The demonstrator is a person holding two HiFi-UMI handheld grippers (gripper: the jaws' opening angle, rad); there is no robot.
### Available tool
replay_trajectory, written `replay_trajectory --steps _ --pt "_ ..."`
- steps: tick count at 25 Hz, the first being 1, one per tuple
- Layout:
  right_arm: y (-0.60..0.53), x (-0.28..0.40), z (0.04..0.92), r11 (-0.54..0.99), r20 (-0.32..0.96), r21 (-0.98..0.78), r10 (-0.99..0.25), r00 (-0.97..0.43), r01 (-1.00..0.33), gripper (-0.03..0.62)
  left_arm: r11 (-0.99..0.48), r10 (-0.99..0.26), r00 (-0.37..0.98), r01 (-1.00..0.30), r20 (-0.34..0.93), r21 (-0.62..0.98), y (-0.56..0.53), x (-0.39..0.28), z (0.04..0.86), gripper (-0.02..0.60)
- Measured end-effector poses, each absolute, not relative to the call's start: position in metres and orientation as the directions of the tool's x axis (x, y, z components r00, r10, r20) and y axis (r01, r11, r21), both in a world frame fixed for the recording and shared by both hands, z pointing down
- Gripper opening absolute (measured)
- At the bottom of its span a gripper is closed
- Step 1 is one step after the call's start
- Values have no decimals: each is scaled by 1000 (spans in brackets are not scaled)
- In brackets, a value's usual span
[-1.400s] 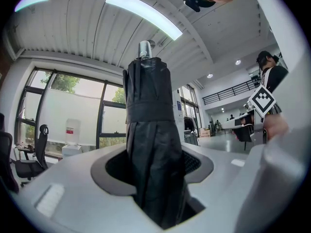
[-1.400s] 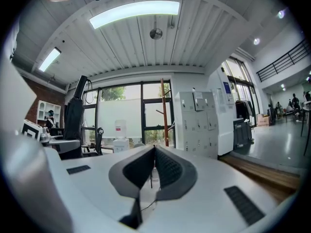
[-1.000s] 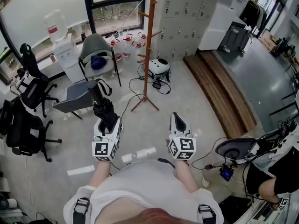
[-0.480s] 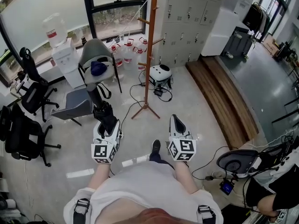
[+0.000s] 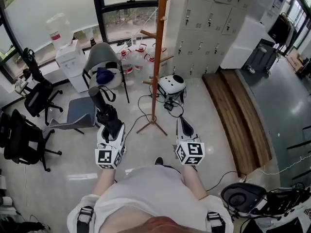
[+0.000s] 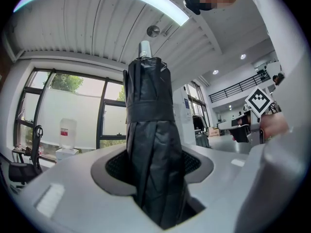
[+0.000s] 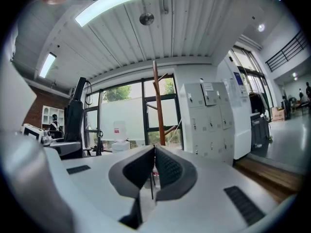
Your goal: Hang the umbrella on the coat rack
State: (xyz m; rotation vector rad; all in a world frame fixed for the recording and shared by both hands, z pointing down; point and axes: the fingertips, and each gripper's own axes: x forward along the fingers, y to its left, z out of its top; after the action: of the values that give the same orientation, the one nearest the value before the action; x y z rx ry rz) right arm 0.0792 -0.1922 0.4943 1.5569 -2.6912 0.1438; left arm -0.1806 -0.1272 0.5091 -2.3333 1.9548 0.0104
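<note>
A folded black umbrella (image 5: 103,109) (image 6: 150,140) stands upright between the jaws of my left gripper (image 5: 111,132) (image 6: 153,168), which is shut on its lower part. The strap end points up and away from me. The wooden coat rack (image 5: 157,57) (image 7: 158,106) stands on the floor ahead, a little right of the umbrella, with pegs sticking out along its pole. My right gripper (image 5: 184,127) (image 7: 152,163) is level beside the left one. Its pads meet and hold nothing. Both grippers are short of the rack.
A grey chair (image 5: 99,57) with a blue bundle, a water dispenser (image 5: 68,59) and black office chairs (image 5: 24,135) stand at the left. Water bottles (image 5: 133,55) line the window. A white rounded device (image 5: 171,85) with cables lies by the rack's foot. Grey lockers (image 5: 209,18) and a wooden platform (image 5: 238,110) are at the right.
The person has walked toward the coat rack, so the rack and chair appear nearer. Both grippers moved forward together, the left still gripping the umbrella.
</note>
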Motion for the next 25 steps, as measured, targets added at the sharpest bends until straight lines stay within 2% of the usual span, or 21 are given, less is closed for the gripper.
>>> replay_trajectory --steps 10,25 --pt "-304 77 482 544 73 -50 -835 -546 -838 9 -127 -988 132 -990 -81 -60 -243 -179 496 250" --pt "-355 68 490 432 94 -73 -894 -438 -899 9 -263 -961 269 -961 -60 -88 -355 -201 495 252"
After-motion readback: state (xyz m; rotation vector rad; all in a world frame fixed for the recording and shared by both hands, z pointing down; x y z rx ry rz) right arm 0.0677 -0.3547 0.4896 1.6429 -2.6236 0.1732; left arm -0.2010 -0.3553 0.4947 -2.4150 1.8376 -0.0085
